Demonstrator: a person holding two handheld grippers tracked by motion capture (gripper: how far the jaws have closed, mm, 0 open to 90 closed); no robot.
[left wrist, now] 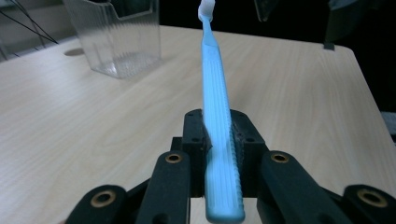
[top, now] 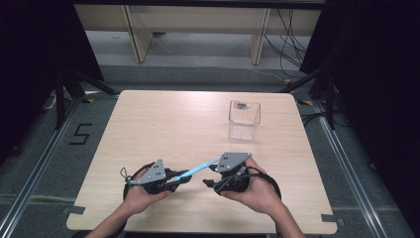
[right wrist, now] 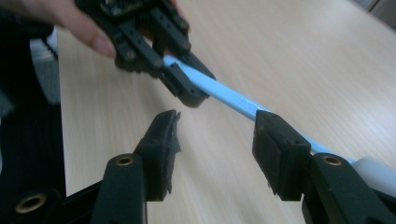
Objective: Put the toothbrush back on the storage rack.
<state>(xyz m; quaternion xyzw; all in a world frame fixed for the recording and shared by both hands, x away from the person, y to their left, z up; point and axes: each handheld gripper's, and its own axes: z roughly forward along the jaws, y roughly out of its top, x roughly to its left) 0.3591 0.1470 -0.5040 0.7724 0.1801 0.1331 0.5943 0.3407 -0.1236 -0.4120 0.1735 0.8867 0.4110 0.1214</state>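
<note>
Left hand-held gripper (left wrist: pixel 219 135) clamped on blue toothbrush (left wrist: pixel 215 93); right hand-held gripper (right wrist: pixel 215 144) apart, brush behind its pad.

Lab / data-capture rig, not a home. Bare light-wood table (top: pixel 163 129) stands alone on grey carpet floor (top: pixel 44 163), boxed in by black curtains (top: pixel 376 74) on both sides. Metal floor rails (top: pixel 29 183) run along each side of the table, a taped "5" marker (top: pixel 80 134) sits on the floor at left, tape tabs at the table's near corners. Black stand legs (top: pixel 64 89) at both sides, loose cables (top: pixel 289 44) trailing at the back under plain wooden benches (top: pixel 198 25).
</note>
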